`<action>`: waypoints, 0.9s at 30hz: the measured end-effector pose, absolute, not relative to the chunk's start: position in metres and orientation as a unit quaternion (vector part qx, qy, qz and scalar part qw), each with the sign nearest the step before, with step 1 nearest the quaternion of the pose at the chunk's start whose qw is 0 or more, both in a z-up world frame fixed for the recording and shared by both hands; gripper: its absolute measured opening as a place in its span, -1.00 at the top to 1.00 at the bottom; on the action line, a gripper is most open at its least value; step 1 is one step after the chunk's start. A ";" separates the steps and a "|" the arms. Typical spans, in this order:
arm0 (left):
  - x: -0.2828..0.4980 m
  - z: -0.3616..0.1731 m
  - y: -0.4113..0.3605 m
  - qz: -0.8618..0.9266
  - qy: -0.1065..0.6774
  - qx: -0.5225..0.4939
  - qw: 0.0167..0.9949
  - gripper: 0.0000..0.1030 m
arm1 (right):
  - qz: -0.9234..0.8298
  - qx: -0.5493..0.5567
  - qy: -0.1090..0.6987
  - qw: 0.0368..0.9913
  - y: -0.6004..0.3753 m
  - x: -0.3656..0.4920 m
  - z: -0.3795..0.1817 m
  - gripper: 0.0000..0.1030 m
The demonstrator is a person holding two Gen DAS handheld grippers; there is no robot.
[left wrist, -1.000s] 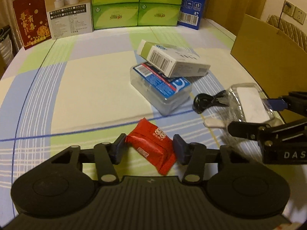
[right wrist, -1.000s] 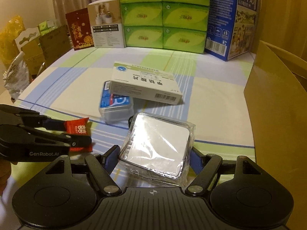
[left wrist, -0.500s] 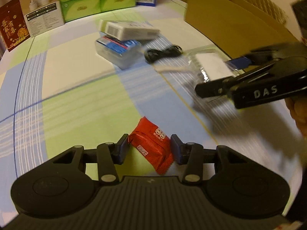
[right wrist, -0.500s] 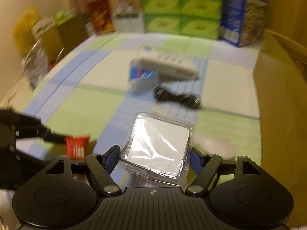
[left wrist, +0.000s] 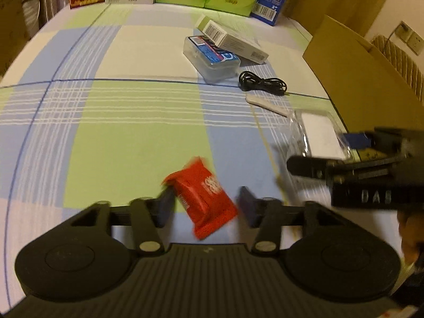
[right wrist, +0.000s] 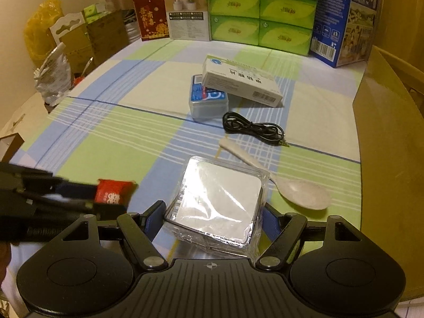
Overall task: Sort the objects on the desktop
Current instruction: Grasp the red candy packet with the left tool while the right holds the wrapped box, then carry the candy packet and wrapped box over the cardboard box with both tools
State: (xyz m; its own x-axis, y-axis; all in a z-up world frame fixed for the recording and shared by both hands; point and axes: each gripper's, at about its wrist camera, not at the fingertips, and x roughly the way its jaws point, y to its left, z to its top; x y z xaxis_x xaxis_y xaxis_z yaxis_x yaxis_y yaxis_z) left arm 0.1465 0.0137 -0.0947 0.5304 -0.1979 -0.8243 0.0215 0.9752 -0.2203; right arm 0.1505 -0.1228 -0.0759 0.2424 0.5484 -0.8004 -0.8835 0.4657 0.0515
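Observation:
My left gripper (left wrist: 205,206) is shut on a red snack packet (left wrist: 204,197), held above the checked tablecloth; the packet also shows in the right wrist view (right wrist: 112,194). My right gripper (right wrist: 212,218) is shut on a clear plastic-wrapped white square box (right wrist: 218,198), seen from the side in the left wrist view (left wrist: 318,135). On the table lie a white medicine carton (right wrist: 241,80) leaning on a clear case with a blue label (right wrist: 208,100), a coiled black cable (right wrist: 251,128) and a white spoon (right wrist: 288,188).
A tall brown cardboard box (right wrist: 392,143) stands along the right edge. Green tissue boxes (right wrist: 259,8), a blue milk carton (right wrist: 344,18) and other boxes line the far edge. Bags and cartons (right wrist: 61,53) sit off the table's left side.
Both grippers have pulled back toward the near edge with their loads, so the cable and spoon are uncovered. The carton and clear case have stayed put.

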 end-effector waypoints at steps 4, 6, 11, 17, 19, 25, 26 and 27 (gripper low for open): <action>0.162 -0.097 0.011 -0.084 0.472 -0.081 0.874 0.26 | 0.464 -0.207 0.400 0.763 -0.125 0.156 -0.077 -0.40; 0.163 -0.098 0.003 -0.093 0.470 -0.044 0.877 0.26 | 0.462 -0.206 0.402 0.763 -0.126 0.158 -0.078 -0.40; 0.153 -0.099 -0.008 -0.098 0.465 0.020 0.880 0.26 | 0.463 -0.200 0.403 0.764 -0.128 0.159 -0.077 -0.40; 0.147 -0.102 -0.004 -0.090 0.462 0.033 0.882 0.26 | 0.470 -0.194 0.403 0.761 -0.127 0.157 -0.074 -0.40; 0.149 -0.102 -0.002 -0.089 0.461 0.023 0.882 0.43 | 0.470 -0.191 0.404 0.761 -0.128 0.157 -0.074 -0.40; 0.152 -0.097 -0.001 -0.085 0.468 0.005 0.880 0.58 | 0.467 -0.171 0.406 0.767 -0.130 0.161 -0.070 -0.40; 0.152 -0.096 -0.001 -0.085 0.468 0.005 0.880 0.58 | 0.467 -0.169 0.404 0.768 -0.129 0.160 -0.069 -0.40; 0.151 -0.095 -0.002 -0.084 0.468 0.007 0.880 0.58 | 0.468 -0.169 0.402 0.769 -0.129 0.160 -0.069 -0.40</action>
